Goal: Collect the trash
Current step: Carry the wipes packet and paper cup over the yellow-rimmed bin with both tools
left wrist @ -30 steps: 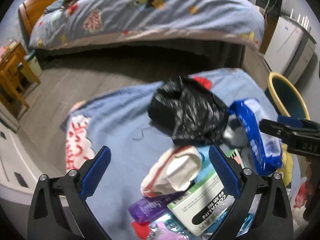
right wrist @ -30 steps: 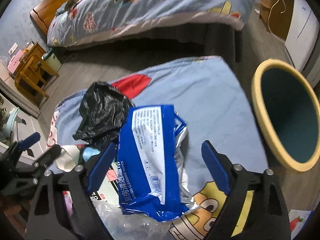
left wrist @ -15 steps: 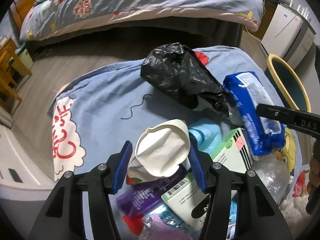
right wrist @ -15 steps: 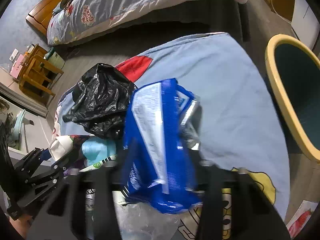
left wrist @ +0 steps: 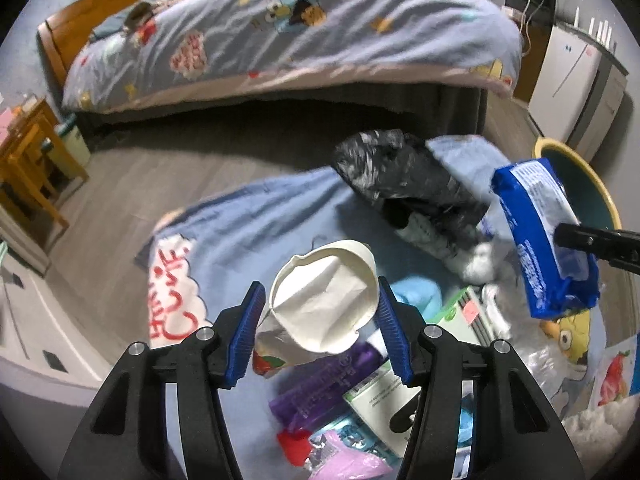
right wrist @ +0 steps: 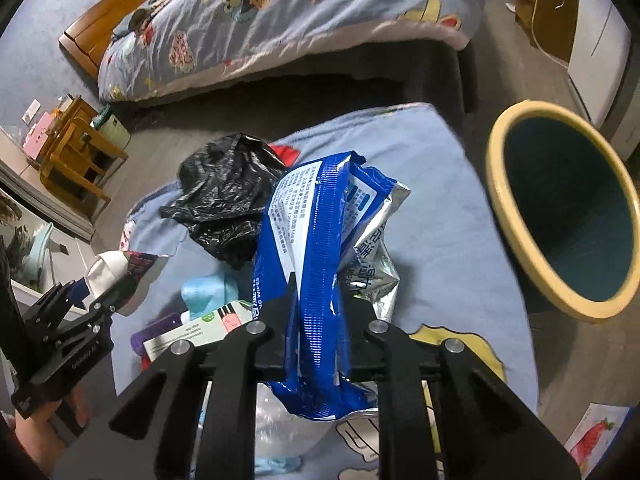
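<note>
My left gripper (left wrist: 318, 320) is shut on a crushed white paper cup (left wrist: 324, 312) and holds it above the trash pile on the blue cloth (left wrist: 248, 232). The cup shows small at the left of the right wrist view (right wrist: 108, 268). My right gripper (right wrist: 316, 312) is shut on a blue wet-wipes packet (right wrist: 304, 248), lifted off the cloth; it also shows at the right of the left wrist view (left wrist: 540, 236). A black plastic bag (left wrist: 404, 184) lies behind the pile. The yellow-rimmed trash bin (right wrist: 560, 204) stands on the floor to the right.
Left on the cloth are a green-white box (left wrist: 376, 396), a purple packet (left wrist: 320, 388), a light-blue item (right wrist: 208, 292) and clear plastic (left wrist: 548, 364). A bed (left wrist: 280, 32) stands behind. A wooden stool (right wrist: 76, 152) is at the left, a white cabinet (left wrist: 568, 80) at the right.
Both grippers closed: the left on the paper cup, the right on the blue packet. Both have lifted their items off the cloth, and the right now faces more toward the bin.
</note>
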### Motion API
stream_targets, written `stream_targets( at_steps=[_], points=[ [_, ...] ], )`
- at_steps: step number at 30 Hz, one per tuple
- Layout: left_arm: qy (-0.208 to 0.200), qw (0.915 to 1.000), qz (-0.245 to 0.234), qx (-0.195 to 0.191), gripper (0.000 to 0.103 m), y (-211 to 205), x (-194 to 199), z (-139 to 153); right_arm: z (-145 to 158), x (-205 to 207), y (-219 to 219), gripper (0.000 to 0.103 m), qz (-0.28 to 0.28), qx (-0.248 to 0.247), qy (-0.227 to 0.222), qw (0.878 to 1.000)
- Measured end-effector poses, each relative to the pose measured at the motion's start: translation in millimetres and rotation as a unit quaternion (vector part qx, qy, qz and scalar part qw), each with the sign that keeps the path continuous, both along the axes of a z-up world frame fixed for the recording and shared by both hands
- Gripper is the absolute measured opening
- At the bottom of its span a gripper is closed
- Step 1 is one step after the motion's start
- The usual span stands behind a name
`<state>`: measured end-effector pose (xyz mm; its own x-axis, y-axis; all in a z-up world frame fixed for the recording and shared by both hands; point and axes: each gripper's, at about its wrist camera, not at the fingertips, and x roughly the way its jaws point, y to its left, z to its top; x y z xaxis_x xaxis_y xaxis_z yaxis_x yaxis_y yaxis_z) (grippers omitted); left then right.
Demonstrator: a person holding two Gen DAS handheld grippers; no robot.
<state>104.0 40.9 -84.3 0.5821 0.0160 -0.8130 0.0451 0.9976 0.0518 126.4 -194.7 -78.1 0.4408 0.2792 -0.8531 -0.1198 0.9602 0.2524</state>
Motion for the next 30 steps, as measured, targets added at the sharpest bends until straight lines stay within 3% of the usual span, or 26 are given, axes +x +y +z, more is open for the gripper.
stream_targets(
  at_steps=[8,17,22,30],
  points=[
    [-0.047,0.9986,0.005,-0.022,0.057,-11,-3,32,38,-13,-16,0.016,-0.004,0.0,-0.032,0.999],
    [-0.091,0.9948,-0.041,-0.022,0.057,-56,-1,57,121,-18,-65,0.016,0.004,-0.04,-0.122,0.992],
    [-0.091,0.9933,-0.068,-0.021,0.057,-83,0,57,112,-11,-103,0.016,-0.021,-0.041,-0.123,0.991],
    [-0.077,0.9915,-0.098,-0.036,0.057,-122,5,52,95,7,-129,0.016,-0.034,-0.073,-0.119,0.99]
  ],
)
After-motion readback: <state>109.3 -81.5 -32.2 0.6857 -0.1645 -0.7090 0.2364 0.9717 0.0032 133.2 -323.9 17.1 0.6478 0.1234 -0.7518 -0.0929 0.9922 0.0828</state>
